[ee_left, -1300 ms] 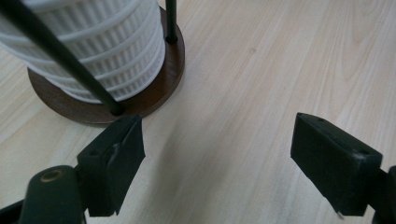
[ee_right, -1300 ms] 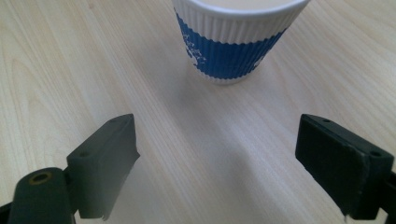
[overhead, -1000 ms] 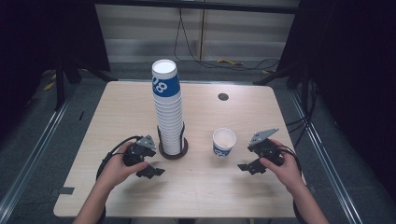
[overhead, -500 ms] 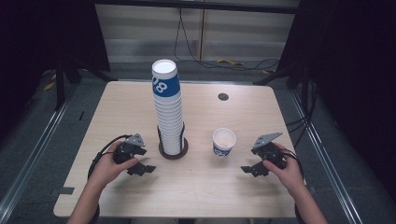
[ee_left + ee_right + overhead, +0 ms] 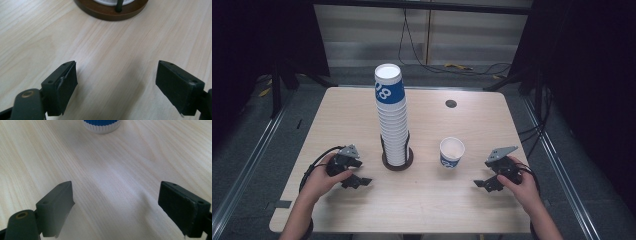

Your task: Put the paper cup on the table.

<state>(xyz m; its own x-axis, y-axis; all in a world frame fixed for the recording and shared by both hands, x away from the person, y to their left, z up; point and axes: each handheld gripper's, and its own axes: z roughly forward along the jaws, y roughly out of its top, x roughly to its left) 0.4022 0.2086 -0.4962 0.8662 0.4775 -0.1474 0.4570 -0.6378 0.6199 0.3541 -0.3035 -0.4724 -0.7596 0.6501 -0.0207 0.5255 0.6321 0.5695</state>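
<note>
Left gripper (image 5: 354, 176) agape near cup stack (image 5: 392, 120), dark holder base (image 5: 110, 10) close, possibly wood

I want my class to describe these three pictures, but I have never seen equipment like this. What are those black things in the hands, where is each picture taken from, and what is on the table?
A person holds a hand-worked claw in each hand: the left claw and the right claw. One camera looks down from above; the other two ride on the claws, looking along their black jaws. On the pale wooden table stand a tall stack of white paper cups with a blue band, on a round dark brown base, and a single white and blue paper cup. Both claws are open and hold nothing.
</note>
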